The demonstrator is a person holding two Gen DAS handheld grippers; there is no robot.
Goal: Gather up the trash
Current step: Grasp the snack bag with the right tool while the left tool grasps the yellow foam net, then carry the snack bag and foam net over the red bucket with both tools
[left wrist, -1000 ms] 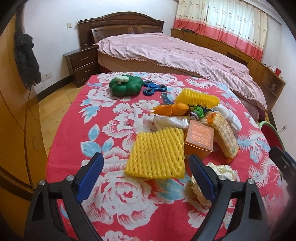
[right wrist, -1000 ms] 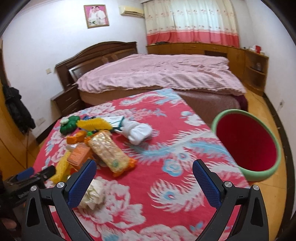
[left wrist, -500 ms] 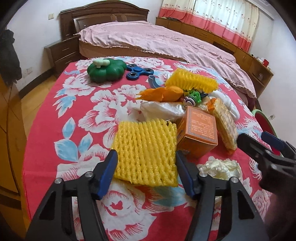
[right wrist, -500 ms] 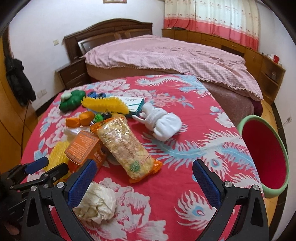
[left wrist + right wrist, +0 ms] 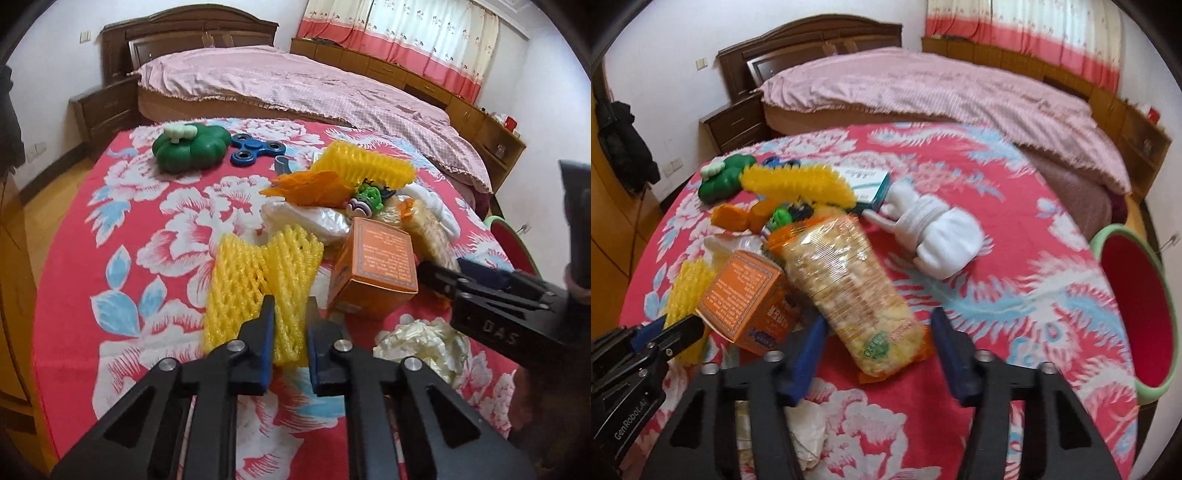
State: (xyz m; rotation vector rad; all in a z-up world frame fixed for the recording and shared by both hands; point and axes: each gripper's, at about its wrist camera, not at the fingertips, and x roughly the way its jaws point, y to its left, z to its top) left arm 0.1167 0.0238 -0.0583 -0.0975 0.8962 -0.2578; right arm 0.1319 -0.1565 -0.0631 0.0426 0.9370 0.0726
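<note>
Jaws pinch one of two yellow foam nets (image 5: 258,280).

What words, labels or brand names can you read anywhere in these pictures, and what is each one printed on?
"DAS": on the black body of the right gripper, in the left wrist view; possibly part of a longer word.
"GenRobot.AI": on the black body of the left gripper, in the right wrist view.
Orange box: fine print on its faces, too small to read.
Snack packet: green round label, blurred.
White and teal box: print too blurred to read.
</note>
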